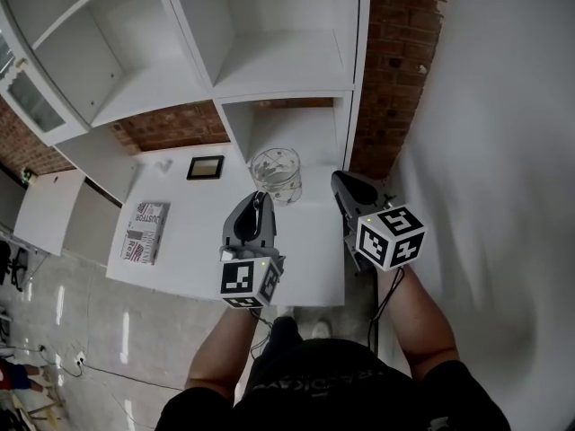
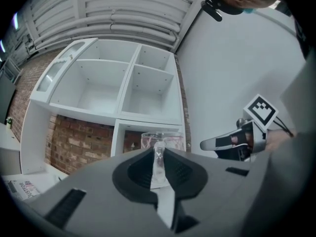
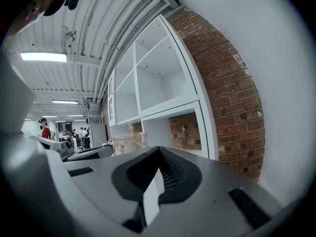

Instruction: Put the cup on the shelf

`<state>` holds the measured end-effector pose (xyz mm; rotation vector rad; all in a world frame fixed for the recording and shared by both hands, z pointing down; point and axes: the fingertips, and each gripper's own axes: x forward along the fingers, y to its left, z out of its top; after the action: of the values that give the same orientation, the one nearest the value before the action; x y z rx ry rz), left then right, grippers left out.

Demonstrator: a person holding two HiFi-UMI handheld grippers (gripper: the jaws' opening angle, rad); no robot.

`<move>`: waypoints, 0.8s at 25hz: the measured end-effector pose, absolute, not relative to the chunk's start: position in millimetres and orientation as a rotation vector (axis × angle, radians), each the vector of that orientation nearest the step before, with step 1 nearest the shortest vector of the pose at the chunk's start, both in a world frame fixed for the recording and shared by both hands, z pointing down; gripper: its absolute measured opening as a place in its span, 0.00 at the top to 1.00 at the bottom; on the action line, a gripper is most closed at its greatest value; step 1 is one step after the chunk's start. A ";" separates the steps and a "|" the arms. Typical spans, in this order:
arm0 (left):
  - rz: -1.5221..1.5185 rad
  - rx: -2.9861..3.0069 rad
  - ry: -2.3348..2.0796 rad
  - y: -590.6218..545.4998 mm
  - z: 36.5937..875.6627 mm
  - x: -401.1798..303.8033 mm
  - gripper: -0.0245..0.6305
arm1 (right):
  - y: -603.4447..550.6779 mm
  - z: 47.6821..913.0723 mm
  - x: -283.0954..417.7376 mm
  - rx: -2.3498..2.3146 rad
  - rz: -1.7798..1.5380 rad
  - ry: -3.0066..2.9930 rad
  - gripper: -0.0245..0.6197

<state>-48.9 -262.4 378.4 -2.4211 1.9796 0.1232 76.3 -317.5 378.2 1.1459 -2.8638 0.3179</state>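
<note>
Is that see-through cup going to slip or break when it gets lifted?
The clear patterned cup looks empty, so probably light. Its smooth wall may be slippery, and could crack if it is glass. The left gripper pinches only one side of its wall, so it might tilt.

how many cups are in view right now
1. A clear cup, its rim pinched by the fingers of the left gripper, in front of the shelf's lower opening. No other cup shows in the visible compartments.
</note>
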 end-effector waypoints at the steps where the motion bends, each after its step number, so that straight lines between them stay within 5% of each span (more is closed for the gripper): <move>1: 0.130 -2.421 1.978 -268.3 380.9 -49.7 0.91 | -321.2 380.0 75.6 1.153 0.315 -2.858 0.96; 20: 0.087 -2.479 1.950 -384.1 436.1 -77.7 0.91 | -397.5 427.7 43.4 1.268 0.431 -2.732 0.96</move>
<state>-77.7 -384.1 436.1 -2.4785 1.9498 0.0873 43.4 -397.5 427.7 1.2681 -2.7317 0.4308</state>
